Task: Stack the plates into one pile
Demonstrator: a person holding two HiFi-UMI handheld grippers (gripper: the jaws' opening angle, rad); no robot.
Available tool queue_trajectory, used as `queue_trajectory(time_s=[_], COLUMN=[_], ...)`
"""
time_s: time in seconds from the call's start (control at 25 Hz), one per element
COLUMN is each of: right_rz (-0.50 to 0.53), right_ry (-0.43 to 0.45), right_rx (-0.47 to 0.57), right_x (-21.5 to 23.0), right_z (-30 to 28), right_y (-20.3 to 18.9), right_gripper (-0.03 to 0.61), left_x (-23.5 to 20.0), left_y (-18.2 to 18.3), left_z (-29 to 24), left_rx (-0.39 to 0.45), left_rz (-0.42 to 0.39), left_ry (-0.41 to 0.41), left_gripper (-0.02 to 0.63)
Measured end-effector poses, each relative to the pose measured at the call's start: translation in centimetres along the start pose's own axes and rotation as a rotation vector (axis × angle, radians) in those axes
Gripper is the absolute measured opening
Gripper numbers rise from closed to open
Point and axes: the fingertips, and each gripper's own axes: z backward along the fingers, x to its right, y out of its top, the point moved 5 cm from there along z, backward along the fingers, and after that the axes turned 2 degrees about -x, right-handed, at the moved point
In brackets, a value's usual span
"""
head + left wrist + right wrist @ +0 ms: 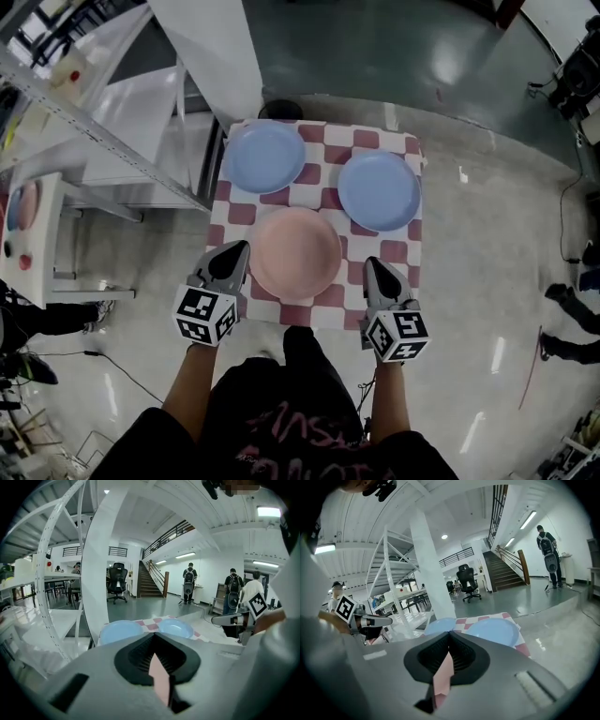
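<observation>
Three plates lie apart on a red-and-white checked table (317,190). A blue plate (266,157) is at the far left, a second blue plate (379,190) at the far right, and a pink plate (295,253) at the near middle. My left gripper (236,247) is shut, its tip just left of the pink plate's rim. My right gripper (371,263) is shut at the near right, a short gap from that plate. In the left gripper view the shut left gripper (153,637) points towards both blue plates (121,631). In the right gripper view the shut right gripper (449,633) does the same (494,630). Neither holds anything.
A white pillar (211,52) and a metal shelving rack (94,131) stand just left of the table. A dark round stool (279,110) sits behind the far edge. People stand at the left (37,319) and right (572,323) edges of the view. Shiny floor surrounds the table.
</observation>
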Motion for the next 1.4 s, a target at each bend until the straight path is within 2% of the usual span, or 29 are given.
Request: queue_trajectory(time_s=[0.44, 0.76, 1.4], right_rz=[-0.014, -0.019, -0.017], right_ry=[0.021, 0.023, 0.011], right_rx=[-0.021, -0.034, -0.057], right_x=[1.6, 1.4, 0.6], right_z=[-1.1, -0.9, -2.3], right_y=[-0.4, -0.7, -1.2], right_gripper=[0.012, 0.012, 0.012], left_x=[-0.6, -0.2, -2.0], left_y=[-0.9, -1.1, -2.3], left_z=[-0.9, -0.9, -1.8], left_rx=[-0.038, -0.042, -0.049], left_rz=[0.023, 0.026, 0.04], left_ry=[0.048, 0.043, 0.039], left_gripper=[-0.001, -0.002, -0.002])
